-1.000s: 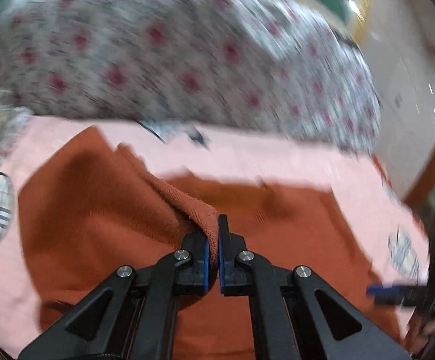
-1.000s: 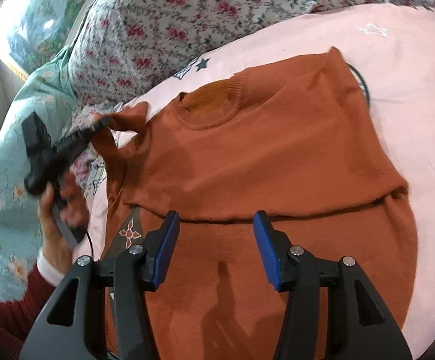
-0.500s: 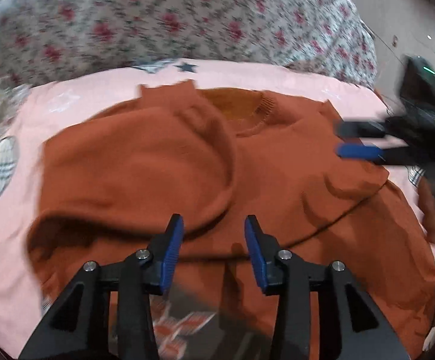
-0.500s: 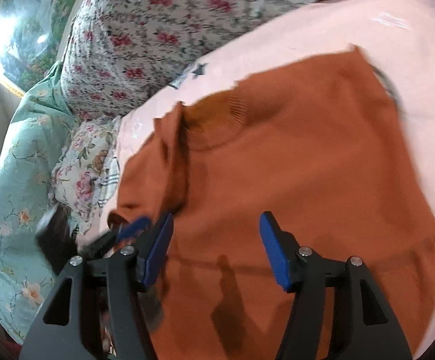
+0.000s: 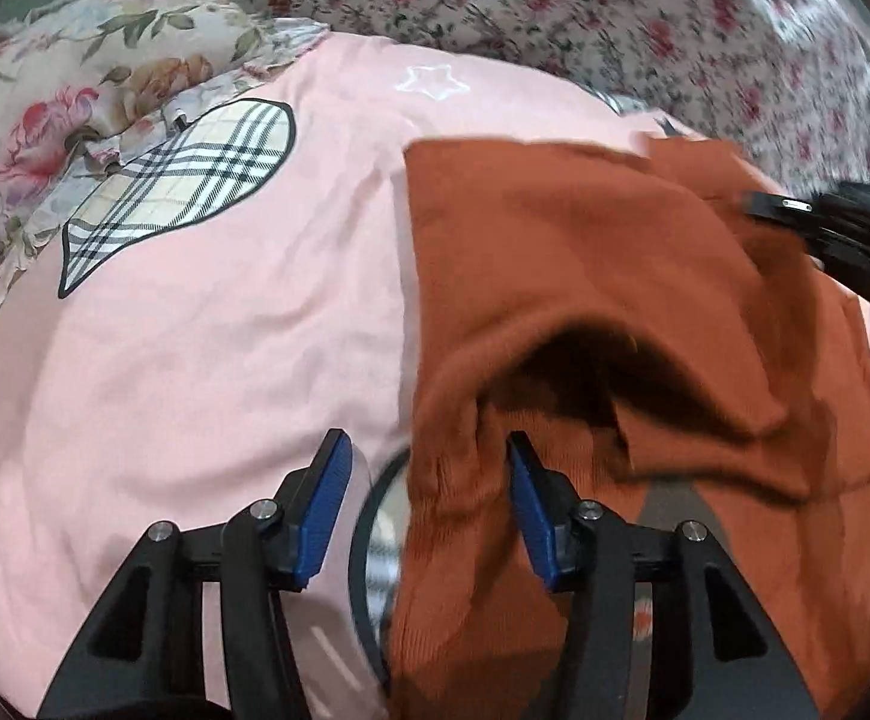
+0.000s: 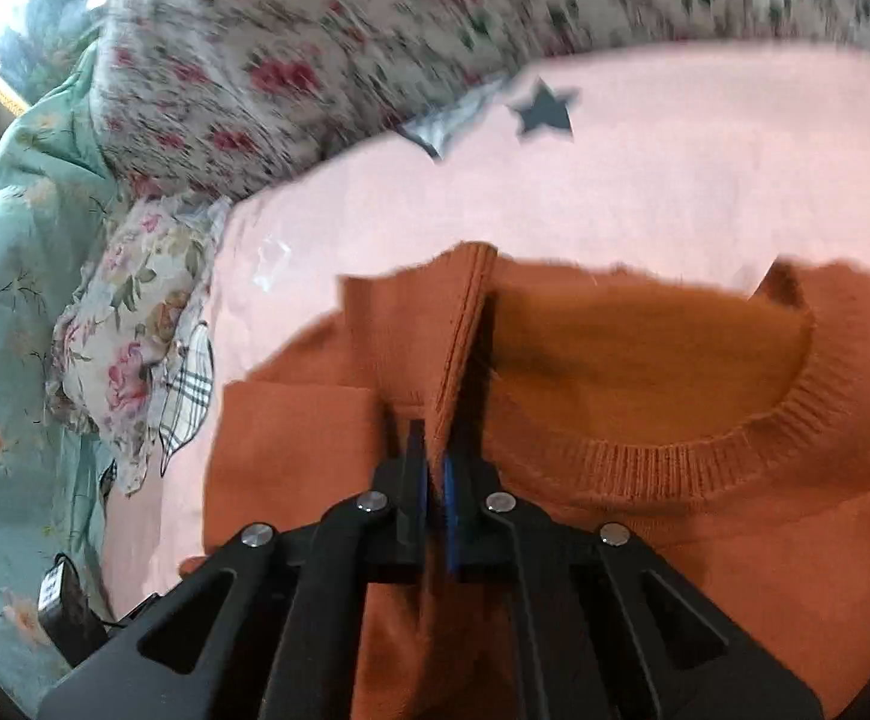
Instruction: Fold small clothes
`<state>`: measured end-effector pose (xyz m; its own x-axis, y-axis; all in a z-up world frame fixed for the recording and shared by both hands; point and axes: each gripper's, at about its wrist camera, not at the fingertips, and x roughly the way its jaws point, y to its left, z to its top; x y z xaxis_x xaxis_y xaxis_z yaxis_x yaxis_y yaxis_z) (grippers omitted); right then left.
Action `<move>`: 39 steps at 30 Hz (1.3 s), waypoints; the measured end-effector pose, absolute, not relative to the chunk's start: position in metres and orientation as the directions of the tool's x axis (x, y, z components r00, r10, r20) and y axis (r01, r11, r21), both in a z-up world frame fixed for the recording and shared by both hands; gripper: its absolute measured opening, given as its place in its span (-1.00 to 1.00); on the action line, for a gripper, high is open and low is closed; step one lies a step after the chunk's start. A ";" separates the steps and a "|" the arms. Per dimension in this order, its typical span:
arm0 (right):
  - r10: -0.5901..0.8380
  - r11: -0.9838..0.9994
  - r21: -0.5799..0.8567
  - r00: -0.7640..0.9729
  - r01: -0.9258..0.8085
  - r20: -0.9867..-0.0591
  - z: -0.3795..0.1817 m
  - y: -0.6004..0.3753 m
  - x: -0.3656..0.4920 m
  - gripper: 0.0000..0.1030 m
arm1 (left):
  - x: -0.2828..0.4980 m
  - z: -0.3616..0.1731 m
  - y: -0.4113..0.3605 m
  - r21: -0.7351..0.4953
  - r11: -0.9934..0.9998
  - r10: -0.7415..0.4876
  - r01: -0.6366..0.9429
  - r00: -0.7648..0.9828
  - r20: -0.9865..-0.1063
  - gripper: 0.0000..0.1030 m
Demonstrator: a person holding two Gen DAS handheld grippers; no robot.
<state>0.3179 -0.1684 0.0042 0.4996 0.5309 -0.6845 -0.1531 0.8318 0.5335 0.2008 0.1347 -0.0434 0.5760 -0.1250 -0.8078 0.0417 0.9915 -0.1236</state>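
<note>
A rust-orange knit sweater (image 5: pixel 585 276) lies on a pink sheet (image 5: pixel 207 324), partly folded with a loose hump in the middle. My left gripper (image 5: pixel 426 468) is open, and the sweater's left edge lies between its blue pads. My right gripper (image 6: pixel 432 456) is shut on a ribbed fold of the sweater (image 6: pixel 645 372), just left of the round neckline (image 6: pixel 705 456). The right gripper also shows at the far right of the left wrist view (image 5: pixel 807 210).
A flowered quilt (image 5: pixel 555 6) is heaped along the back. A floral pillow (image 5: pixel 63 96) lies at the left, and a teal flowered cover (image 6: pixel 9 312) beyond it. The sheet has a plaid patch (image 5: pixel 189 168) and star prints (image 6: pixel 543 111). A black device with a cable (image 6: pixel 57 600) lies low left.
My left gripper let go of the sleeve, opened and moved to the sweater's left edge. My right gripper moved in toward the neckline and shut on the ribbed fold.
</note>
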 end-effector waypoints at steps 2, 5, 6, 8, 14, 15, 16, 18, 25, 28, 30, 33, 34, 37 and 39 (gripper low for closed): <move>0.508 0.827 0.546 0.594 -0.132 -0.624 0.031 -0.183 0.289 -0.91 | 0.205 -0.043 0.142 -0.143 0.990 -0.114 -0.003 0.593 -0.797 0.03; 0.457 0.816 0.572 0.698 -0.081 -0.552 0.053 -0.224 0.239 -0.91 | 0.209 -0.046 0.152 -0.222 0.973 -0.144 -0.056 0.606 -0.783 0.02; 0.426 0.817 0.575 0.717 -0.043 -0.552 0.051 -0.239 0.224 -0.91 | 0.209 -0.046 0.151 -0.224 0.973 -0.142 -0.060 0.610 -0.780 0.01; 0.367 0.822 0.567 0.718 0.047 -0.592 0.033 -0.263 0.200 -0.91 | 0.207 -0.047 0.147 -0.213 0.975 -0.128 -0.066 0.617 -0.777 0.01; 0.364 0.776 0.595 0.622 0.209 -0.694 -0.037 -0.290 0.169 -0.84 | 0.194 -0.049 0.144 -0.206 0.977 -0.122 -0.060 0.638 -0.760 -0.04; 0.363 0.765 0.604 0.625 0.223 -0.691 -0.040 -0.292 0.166 -0.84 | 0.193 -0.050 0.149 -0.234 0.970 -0.139 -0.064 0.643 -0.753 -0.05; 0.362 0.751 0.617 0.635 0.236 -0.683 -0.041 -0.295 0.164 -0.78 | 0.193 -0.051 0.152 -0.253 0.965 -0.151 -0.068 0.646 -0.748 -0.05; 0.341 0.731 0.631 0.662 0.260 -0.667 -0.039 -0.303 0.161 -0.65 | 0.191 -0.053 0.161 -0.308 0.949 -0.187 -0.075 0.653 -0.734 -0.05; 0.276 0.818 0.560 0.765 0.131 -0.583 0.007 -0.296 0.157 -0.88 | 0.191 -0.055 0.164 -0.338 0.938 -0.208 -0.073 0.661 -0.721 -0.04; 0.235 0.844 0.495 0.687 0.206 -0.687 -0.012 -0.297 0.158 -0.88 | 0.192 -0.056 0.162 -0.328 0.942 -0.203 -0.071 0.659 -0.725 -0.03; 0.232 0.838 0.475 0.612 0.268 -0.756 -0.035 -0.302 0.158 -0.85 | 0.192 -0.057 0.162 -0.326 0.943 -0.202 -0.070 0.658 -0.725 -0.03; 0.239 0.814 0.502 0.619 0.293 -0.749 -0.037 -0.311 0.148 -0.76 | 0.192 -0.057 0.163 -0.336 0.939 -0.211 -0.071 0.652 -0.728 -0.03; 0.217 0.821 0.486 0.621 0.301 -0.753 -0.033 -0.314 0.143 -0.72 | 0.191 -0.056 0.163 -0.332 0.941 -0.211 -0.070 0.646 -0.733 -0.03; 0.205 0.826 0.481 0.640 0.293 -0.741 -0.015 -0.326 0.124 -0.70 | 0.180 -0.052 0.161 -0.301 0.952 -0.206 -0.050 0.622 -0.755 -0.03; 0.246 0.815 0.518 0.654 0.259 -0.715 -0.003 -0.334 0.108 -0.51 | 0.165 -0.051 0.164 -0.297 0.954 -0.214 -0.036 0.609 -0.764 -0.05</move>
<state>0.1083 -0.3339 -0.0033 0.6541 0.2459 -0.7153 0.2595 0.8154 0.5175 0.1653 0.1637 -0.0506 0.6088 -0.2144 -0.7638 -0.0360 0.9543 -0.2965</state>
